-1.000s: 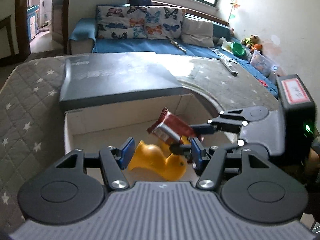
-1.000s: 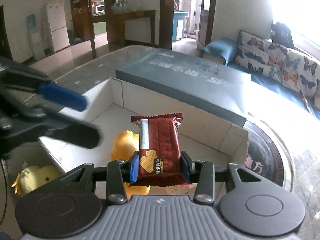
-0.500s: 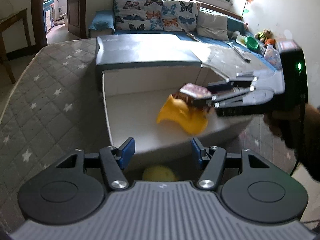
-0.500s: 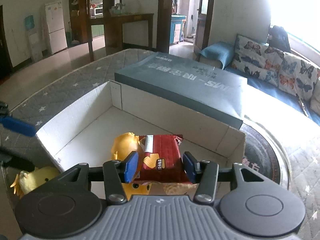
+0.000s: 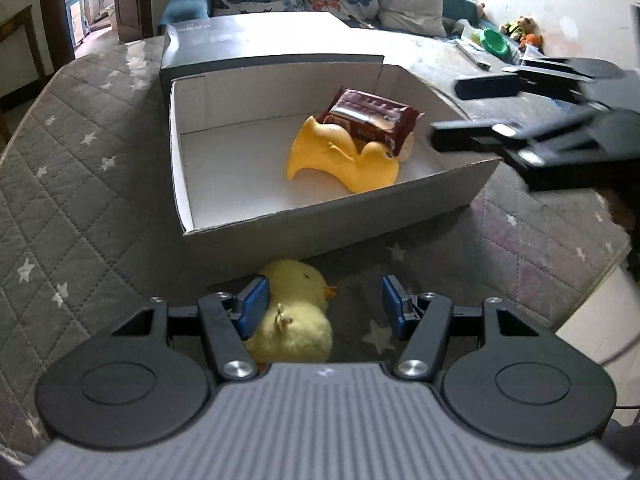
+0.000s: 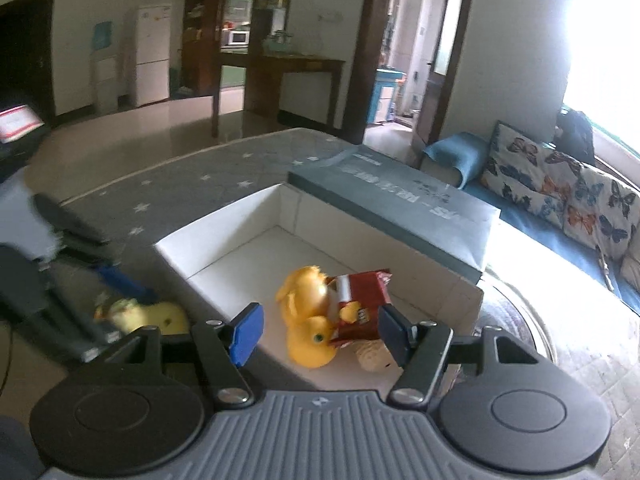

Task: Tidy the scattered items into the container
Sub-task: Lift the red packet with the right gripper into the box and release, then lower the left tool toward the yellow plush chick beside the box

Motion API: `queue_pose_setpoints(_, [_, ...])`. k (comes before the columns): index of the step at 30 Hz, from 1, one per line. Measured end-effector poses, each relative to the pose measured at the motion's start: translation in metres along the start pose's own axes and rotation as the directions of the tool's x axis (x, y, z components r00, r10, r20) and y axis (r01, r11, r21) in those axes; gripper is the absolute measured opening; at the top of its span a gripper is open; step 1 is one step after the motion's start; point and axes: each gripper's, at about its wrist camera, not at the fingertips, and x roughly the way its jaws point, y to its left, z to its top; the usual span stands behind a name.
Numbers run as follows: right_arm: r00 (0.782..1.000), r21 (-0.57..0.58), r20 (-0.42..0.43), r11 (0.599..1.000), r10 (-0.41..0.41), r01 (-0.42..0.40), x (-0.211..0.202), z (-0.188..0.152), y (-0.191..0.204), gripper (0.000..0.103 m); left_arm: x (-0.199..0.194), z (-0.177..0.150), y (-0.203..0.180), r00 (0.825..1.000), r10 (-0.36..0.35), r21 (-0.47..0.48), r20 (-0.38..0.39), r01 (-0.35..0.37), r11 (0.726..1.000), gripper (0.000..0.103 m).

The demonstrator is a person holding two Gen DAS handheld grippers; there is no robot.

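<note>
The open cardboard box (image 5: 192,184) sits on a grey star-quilted mattress (image 5: 80,184), its dark lid (image 5: 256,40) lying just behind its far wall. Inside the box, near its right wall, a yellow rubber duck (image 5: 336,156) lies with a red snack packet (image 5: 372,118) resting on top of it. Just outside the box's near wall, a yellow plush chick (image 5: 296,316) lies on the mattress between the spread jaws of the left gripper (image 5: 322,306), beside its left pad, while the right gripper (image 6: 320,334), above the box's right side, has its jaws opening and clamps nothing.
</note>
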Motion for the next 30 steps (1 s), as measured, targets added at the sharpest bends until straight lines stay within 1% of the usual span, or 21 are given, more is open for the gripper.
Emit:
queue_pose_setpoints(3, [0.999,-0.016,-0.011,0.999,0.033,-0.033,-0.009,-0.006,0.009,0.067,0.003,0.001,0.002,1.0,0.013,0.0,-0.005,-0.013,1.0,0.061])
queue_pose_setpoints(8, [0.996,-0.044,-0.035,0.996,0.078,-0.079,-0.017,-0.015,0.023,0.067,0.004,0.0,0.003,1.0,0.014,-0.002,-0.005,-0.014,1.0,0.061])
queue_pose_setpoints(14, [0.992,-0.067,-0.071,0.992,0.102,-0.106,-0.018,-0.027,0.031,0.067,0.005,-0.003,0.008,1.0,0.019,-0.043,-0.015,-0.02,0.999,0.061])
queue_pose_setpoints(18, [0.99,-0.061,-0.089,0.991,0.113,-0.118,-0.015,-0.032,0.033,0.067,0.007,-0.003,0.007,1.0,0.023,-0.028,-0.018,-0.023,0.999,0.061])
queue_pose_setpoints(21, [0.988,-0.059,-0.096,0.99,0.12,-0.126,-0.012,-0.034,0.034,0.067,0.01,-0.003,0.008,1.0,-0.012,-0.027,-0.019,0.012,1.0,0.061])
queue_pose_setpoints(24, [0.987,-0.061,-0.103,0.989,0.126,-0.133,-0.011,-0.036,0.035,0.067,0.006,-0.003,0.005,0.998,-0.057,-0.004,-0.01,0.057,0.998,0.061])
queue_pose_setpoints(27, [0.983,-0.07,-0.116,0.986,0.142,-0.15,-0.011,-0.038,0.036,0.068,-0.001,-0.005,0.003,0.992,-0.128,0.032,0.003,0.127,0.991,0.061])
queue_pose_setpoints(30, [0.978,-0.084,-0.127,0.981,0.163,-0.174,-0.009,-0.041,0.04,0.068,-0.008,-0.007,0.003,0.986,-0.166,0.062,0.008,0.165,0.984,0.061])
